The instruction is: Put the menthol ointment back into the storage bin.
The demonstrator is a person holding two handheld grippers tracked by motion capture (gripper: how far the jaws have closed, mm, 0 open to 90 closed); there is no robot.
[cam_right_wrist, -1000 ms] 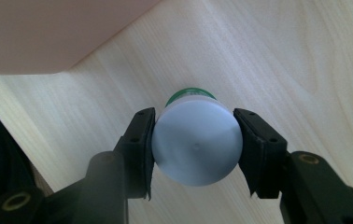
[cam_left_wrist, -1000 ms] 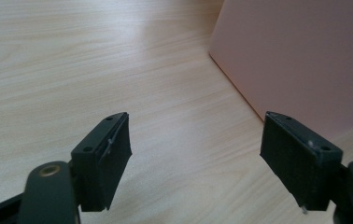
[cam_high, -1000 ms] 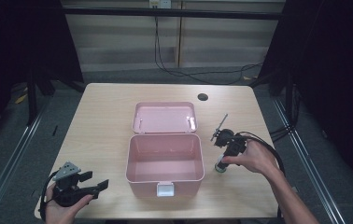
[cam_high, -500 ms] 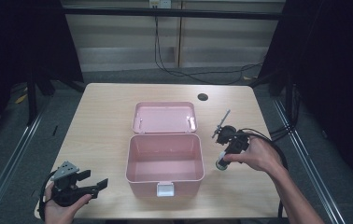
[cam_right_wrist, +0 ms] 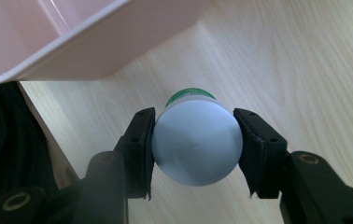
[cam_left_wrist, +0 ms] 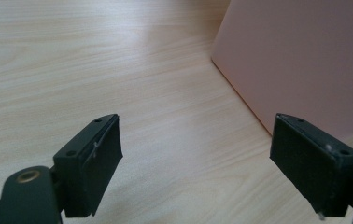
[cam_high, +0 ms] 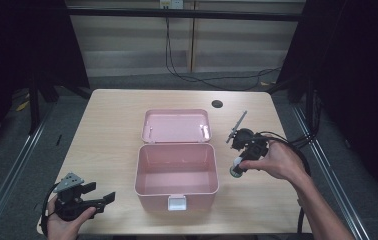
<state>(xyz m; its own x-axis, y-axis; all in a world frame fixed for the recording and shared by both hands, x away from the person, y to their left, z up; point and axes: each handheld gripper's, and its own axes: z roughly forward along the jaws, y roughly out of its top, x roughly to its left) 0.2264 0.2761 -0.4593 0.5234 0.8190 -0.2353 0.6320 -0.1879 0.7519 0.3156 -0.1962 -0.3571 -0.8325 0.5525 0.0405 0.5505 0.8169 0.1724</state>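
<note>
A pink box point(cam_high: 176, 191) stands open at the table's middle, its lid point(cam_high: 176, 126) lying flat behind it and its inside bare. To the right of the box, my right gripper point(cam_high: 237, 167) points down, shut on a small bottle point(cam_high: 236, 170). The right gripper view looks onto the bottle's white cap point(cam_right_wrist: 195, 140) and green body, squeezed between the pads point(cam_right_wrist: 139, 149), just off the box's rim point(cam_right_wrist: 95, 42). At the front left corner my left gripper point(cam_high: 108, 197) lies low. Its jaws have just been opening and stand wide apart point(cam_left_wrist: 212, 168), with nothing between them, facing the box wall point(cam_left_wrist: 305, 60).
The wooden table point(cam_high: 107, 130) has a round black hole point(cam_high: 217, 104) near its far edge. A white latch point(cam_high: 176, 202) sticks out of the box's front. Cables trail from the right gripper over the table's right edge. Dark floor surrounds the table.
My right hand has lifted the bottle a little off the table beside the box. The left gripper's jaws have spread wider while the hand stayed put.
</note>
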